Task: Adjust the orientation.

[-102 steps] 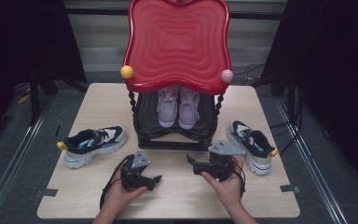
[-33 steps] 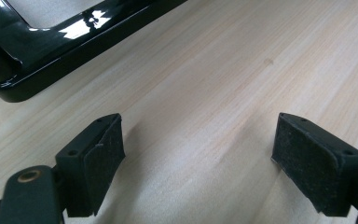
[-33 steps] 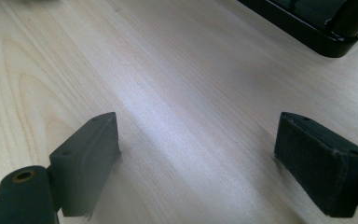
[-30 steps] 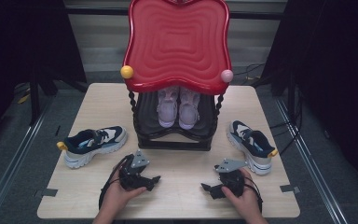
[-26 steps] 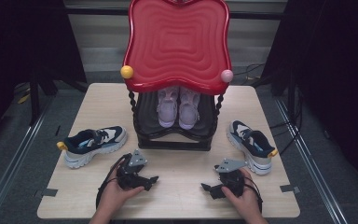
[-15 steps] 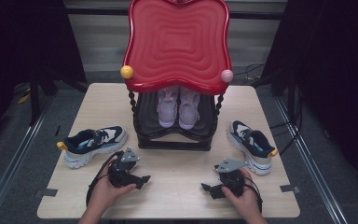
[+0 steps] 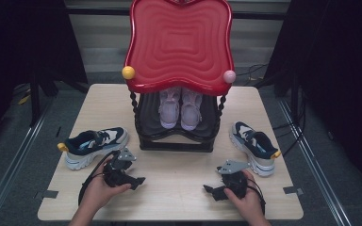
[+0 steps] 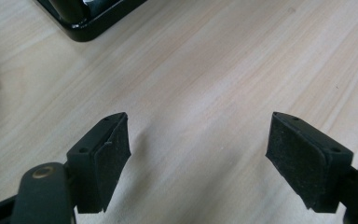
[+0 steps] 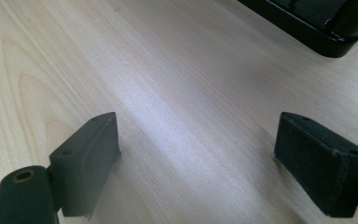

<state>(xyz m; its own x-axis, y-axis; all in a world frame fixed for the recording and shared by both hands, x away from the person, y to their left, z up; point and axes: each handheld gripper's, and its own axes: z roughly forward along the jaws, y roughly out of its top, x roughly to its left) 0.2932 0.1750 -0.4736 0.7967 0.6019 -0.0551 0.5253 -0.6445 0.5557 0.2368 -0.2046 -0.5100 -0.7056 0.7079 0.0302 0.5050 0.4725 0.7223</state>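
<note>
**Both grippers wide and empty over the table, shoes waiting on either side**

Nearest to us, our two hands rest at the front edge of the wooden table [image 7: 179,188]. Our left gripper [image 7: 136,181] sits low over the boards with its jaws well apart; they have just been closing a little, yet nothing lies between them. In the left gripper view we see bare wood grain between the two black pads [image 8: 114,158], with a corner of the black stand base [image 8: 93,25] farther off at the top left. Our right gripper [image 7: 209,189] is likewise spread wide and holds nothing; in the right gripper view its pads [image 9: 317,163] frame plain table, and the stand base shows at the top right.

A little farther out, the left shoe [image 7: 93,146], navy and white with a yellow toe tip, lies on its sole just beyond our left gripper, near it but apart, toe pointing to the table's left edge. The right shoe [image 7: 254,146], its match, lies just beyond and to the right of our right hand, toe toward the near right.

Farther still, in the middle of the table, stands the black shoe rack [image 7: 176,136]. A pair of pale pink sneakers [image 7: 180,108] sits side by side on its shelf. Above them a red wavy top [image 7: 179,42] tilts toward us, with a yellow ball [image 7: 128,72] at its left corner and a pink ball [image 7: 229,76] at its right.
</note>
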